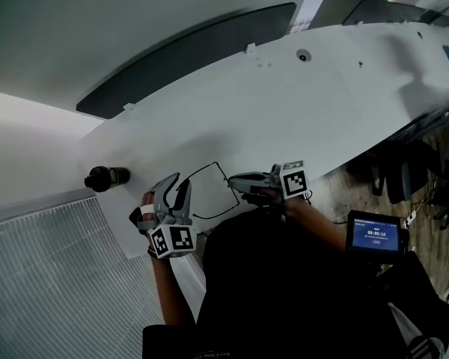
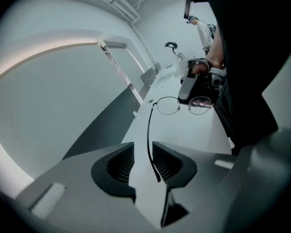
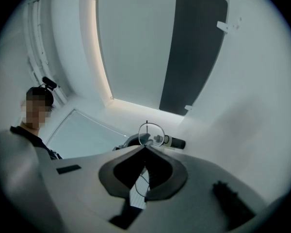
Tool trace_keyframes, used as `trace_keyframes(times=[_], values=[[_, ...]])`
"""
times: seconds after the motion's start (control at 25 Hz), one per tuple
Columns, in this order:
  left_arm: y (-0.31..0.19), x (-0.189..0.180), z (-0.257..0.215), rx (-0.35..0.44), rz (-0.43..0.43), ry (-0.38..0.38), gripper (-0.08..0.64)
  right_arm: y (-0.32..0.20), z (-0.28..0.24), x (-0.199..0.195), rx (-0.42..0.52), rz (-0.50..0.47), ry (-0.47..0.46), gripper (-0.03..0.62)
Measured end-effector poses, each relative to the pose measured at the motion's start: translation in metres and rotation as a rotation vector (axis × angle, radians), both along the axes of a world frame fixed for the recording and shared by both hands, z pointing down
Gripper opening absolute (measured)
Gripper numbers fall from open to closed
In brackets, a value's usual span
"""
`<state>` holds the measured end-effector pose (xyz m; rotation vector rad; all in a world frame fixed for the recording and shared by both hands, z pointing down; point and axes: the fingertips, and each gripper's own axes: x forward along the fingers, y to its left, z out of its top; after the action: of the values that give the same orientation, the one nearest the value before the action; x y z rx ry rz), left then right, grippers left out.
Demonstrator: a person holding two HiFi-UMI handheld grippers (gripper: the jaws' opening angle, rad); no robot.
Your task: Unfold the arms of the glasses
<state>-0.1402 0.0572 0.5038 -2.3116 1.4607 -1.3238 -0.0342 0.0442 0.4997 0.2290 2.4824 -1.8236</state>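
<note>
Checking in on the rig. In the head view, the glasses (image 1: 213, 191) are just a thin wire outline between the two grippers, by the near edge of the white table (image 1: 299, 103). The useful detail is all in the gripper views.

The left gripper (image 2: 143, 161) is let go, with its jaws apart. One arm of the glasses (image 2: 148, 135) runs straight down the gap between the pads, closer to the right-hand pad. I can't tell if it brushes that pad. Out past the jaws you see both lenses, and the right gripper (image 2: 186, 93) comes down onto the frame about between them.

The right gripper view settles the grip. Those jaws are clenched, with their tips pinched on the frame. One lens (image 3: 151, 131) pokes out beyond the tips, and more wire rim shows further back between the jaws.

Just behind that lens, a small black cylinder (image 3: 174, 142) lies on the table. The head view puts it well off to the left of the left gripper.

Only the head view catches the little blue-lit screen (image 1: 374, 235), off to the right of the right gripper and past the table edge.
</note>
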Motion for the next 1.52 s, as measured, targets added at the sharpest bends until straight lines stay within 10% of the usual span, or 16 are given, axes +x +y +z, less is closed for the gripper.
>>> trace_keyframes(times=[0.68, 1.0, 1.52], values=[[0.018, -0.027, 0.022, -0.010, -0.250, 0.545, 0.126, 0.011, 0.031, 0.006, -0.310, -0.043, 0.051, 0.008], [0.037, -0.036, 0.027, 0.024, -0.360, 0.640, 0.126, 0.011, 0.035, 0.009, -0.326, -0.040, 0.067, 0.008], [0.056, -0.026, -0.006, 0.107, -0.256, 0.752, 0.124, 0.008, 0.035, 0.011, -0.354, -0.027, 0.067, 0.008]])
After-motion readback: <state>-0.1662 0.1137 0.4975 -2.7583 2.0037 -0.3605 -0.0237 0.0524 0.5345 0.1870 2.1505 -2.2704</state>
